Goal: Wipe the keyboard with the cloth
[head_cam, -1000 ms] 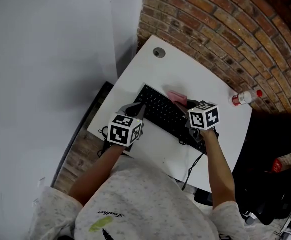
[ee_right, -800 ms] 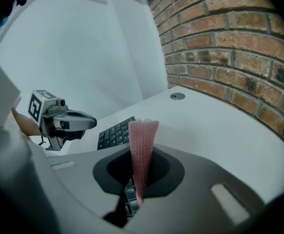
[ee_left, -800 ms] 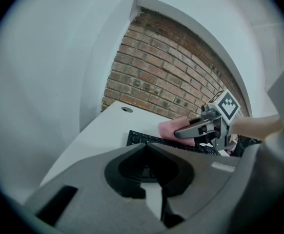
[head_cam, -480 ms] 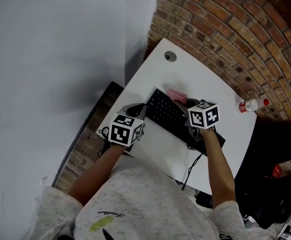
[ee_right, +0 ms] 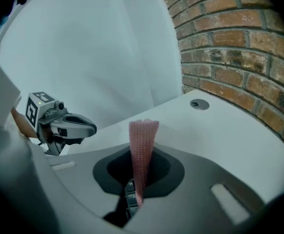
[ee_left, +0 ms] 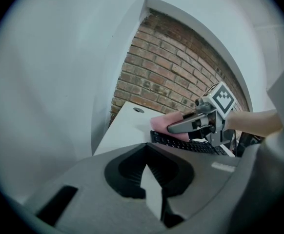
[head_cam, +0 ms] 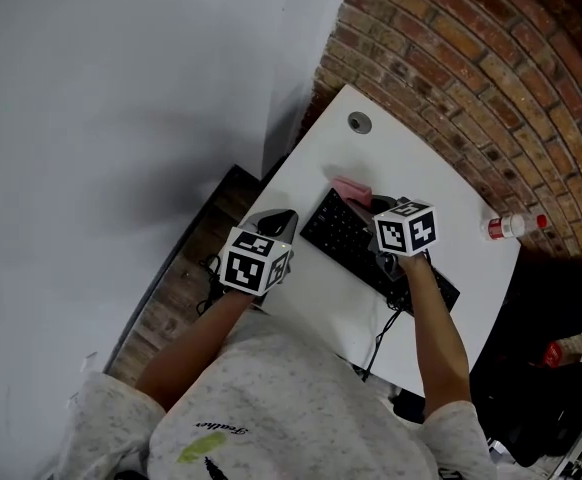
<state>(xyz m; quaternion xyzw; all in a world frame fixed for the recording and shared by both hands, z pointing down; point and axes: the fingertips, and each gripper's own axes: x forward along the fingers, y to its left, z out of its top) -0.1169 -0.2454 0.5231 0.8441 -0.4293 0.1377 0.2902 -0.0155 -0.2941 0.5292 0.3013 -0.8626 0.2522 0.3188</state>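
Two grippers up, one cloth in play. On your left, the left gripper [head_cam: 279, 222] has its jaws closed together on nothing and hangs at the edge of the desk [head_cam: 326, 298], near the left end of the keyboard [head_cam: 356, 240]. Moving across: the pink cloth [head_cam: 351, 189] pokes out by the keyboard's far corner, pinched tight in the right gripper [head_cam: 373, 208], which sits over the keys. In the right gripper view the fabric stands as a thin strip between the jaws, with keys glimpsed beneath. My read on progress: cloth secured, wiping at one end at most; the long run of keys toward your right looks left to cover.
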